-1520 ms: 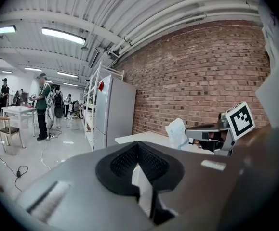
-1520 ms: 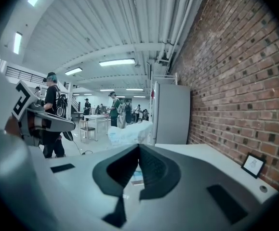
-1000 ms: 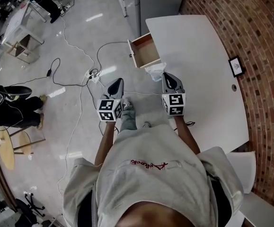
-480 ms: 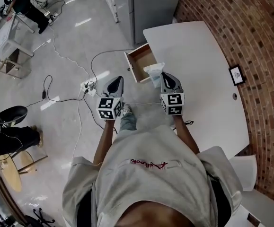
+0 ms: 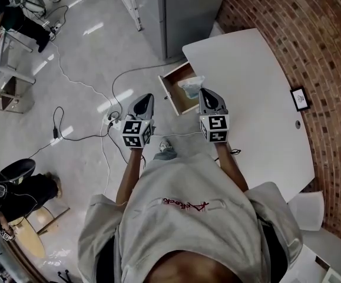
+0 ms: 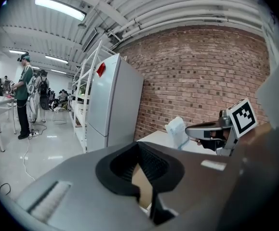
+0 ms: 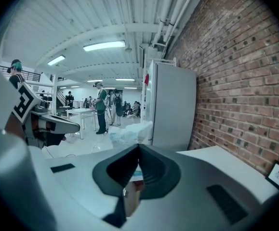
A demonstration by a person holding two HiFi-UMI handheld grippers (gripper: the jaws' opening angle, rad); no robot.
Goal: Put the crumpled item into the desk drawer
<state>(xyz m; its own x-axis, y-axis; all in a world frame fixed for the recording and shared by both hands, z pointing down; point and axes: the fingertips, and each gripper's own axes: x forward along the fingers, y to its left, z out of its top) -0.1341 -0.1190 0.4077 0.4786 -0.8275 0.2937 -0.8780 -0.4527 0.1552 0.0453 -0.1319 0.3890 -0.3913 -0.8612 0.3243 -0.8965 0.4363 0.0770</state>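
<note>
At the bottom centre of the head view is the person (image 5: 182,217) in a grey top, forearms reaching up the frame to the two marker cubes. The left gripper (image 5: 148,98) sits left of centre over the pale floor, its jaws pressed together with nothing between them. The right gripper (image 5: 203,91) is level with it, just right of centre, clenched on the crumpled item (image 5: 192,86), a pale, bluish-white wad that sticks out past the jaw tips. In the head view the wad overlaps the upper right part of the open drawer (image 5: 176,96), a wooden box pulled out leftward from the white desk (image 5: 258,87). The desk fills the centre right of the frame, with a small dark frame (image 5: 300,98) near its right edge. Cables (image 5: 99,93) trail across the shiny floor in the left half. A tall grey cabinet (image 5: 185,10) stands at the top centre, and a brick wall (image 5: 323,46) runs down the right side. Far-off people stand by tables at the left of both gripper views
</note>
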